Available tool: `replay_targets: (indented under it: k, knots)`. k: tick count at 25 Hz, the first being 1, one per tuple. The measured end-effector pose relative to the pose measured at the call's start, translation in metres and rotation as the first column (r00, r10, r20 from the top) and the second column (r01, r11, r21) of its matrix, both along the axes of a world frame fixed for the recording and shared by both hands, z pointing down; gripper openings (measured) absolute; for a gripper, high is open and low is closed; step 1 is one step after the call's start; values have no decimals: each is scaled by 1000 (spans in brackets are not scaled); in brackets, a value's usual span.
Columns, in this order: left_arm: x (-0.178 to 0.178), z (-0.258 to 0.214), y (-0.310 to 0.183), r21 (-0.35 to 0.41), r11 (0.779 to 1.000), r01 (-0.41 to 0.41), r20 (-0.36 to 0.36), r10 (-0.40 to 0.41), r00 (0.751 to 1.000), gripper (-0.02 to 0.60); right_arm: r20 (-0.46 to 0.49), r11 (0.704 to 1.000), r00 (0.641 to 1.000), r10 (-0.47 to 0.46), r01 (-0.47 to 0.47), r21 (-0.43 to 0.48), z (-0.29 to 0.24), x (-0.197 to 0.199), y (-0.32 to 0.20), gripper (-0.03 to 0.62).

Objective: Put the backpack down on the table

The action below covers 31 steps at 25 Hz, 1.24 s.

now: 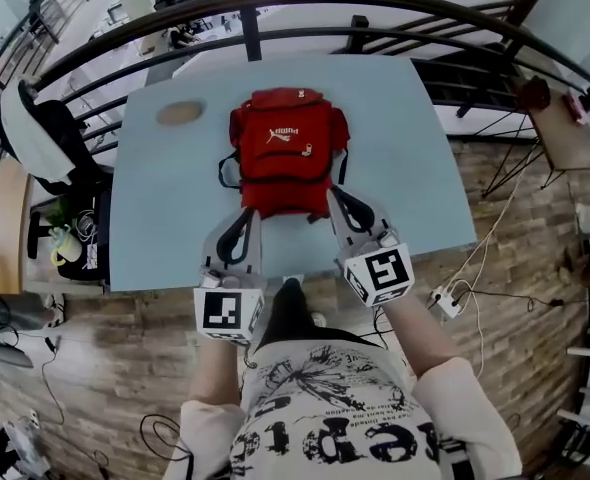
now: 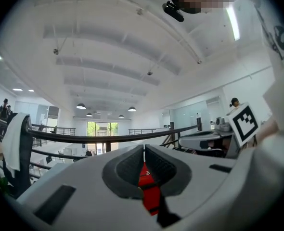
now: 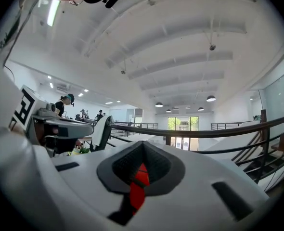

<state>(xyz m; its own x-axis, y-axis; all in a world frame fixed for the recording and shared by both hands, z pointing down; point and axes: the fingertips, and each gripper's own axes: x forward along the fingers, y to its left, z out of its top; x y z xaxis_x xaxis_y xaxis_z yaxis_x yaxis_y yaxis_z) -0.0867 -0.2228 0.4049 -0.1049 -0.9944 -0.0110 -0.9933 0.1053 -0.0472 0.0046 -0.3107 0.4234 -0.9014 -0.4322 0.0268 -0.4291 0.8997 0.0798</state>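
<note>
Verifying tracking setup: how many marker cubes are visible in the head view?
2. One marker cube sits on the left gripper, just off the front edge of the table; the other on the right gripper. None appears hidden. Both grip the red backpack.

Red fabric backpack (image 1: 283, 153), white logo and black side straps, front face up over the middle of the pale blue rectangular table (image 1: 165, 218). Its near edge is pinched by the left gripper (image 1: 245, 216) and right gripper (image 1: 338, 200); whether it touches the tabletop is unclear.
</note>
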Motion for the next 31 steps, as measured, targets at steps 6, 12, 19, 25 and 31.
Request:
replay_targets:
  k: [6,12,19,25,31]
  knots:
    - [7,-25,17,39,999,1,4,-2,1000,14,35,1000,999,-5,4,29,-28,9,14,-9]
    - [8,-45,27,71,997,10,-28,-9,1000,14,36,999,999,4,-5,43,-38,13,28,-9]
    - [17,-48,32,72,997,9,10,-9,1000,14,25,998,999,24,-26,61,-47,21,33,-9]
    - [25,-53,33,73,997,7,9,-8,1000,14,31,997,999,37,-39,65,-54,27,34,-9]
    - [30,-44,36,56,998,-16,23,14,1000,14,53,998,997,55,-57,34,-55,34,41,-9]
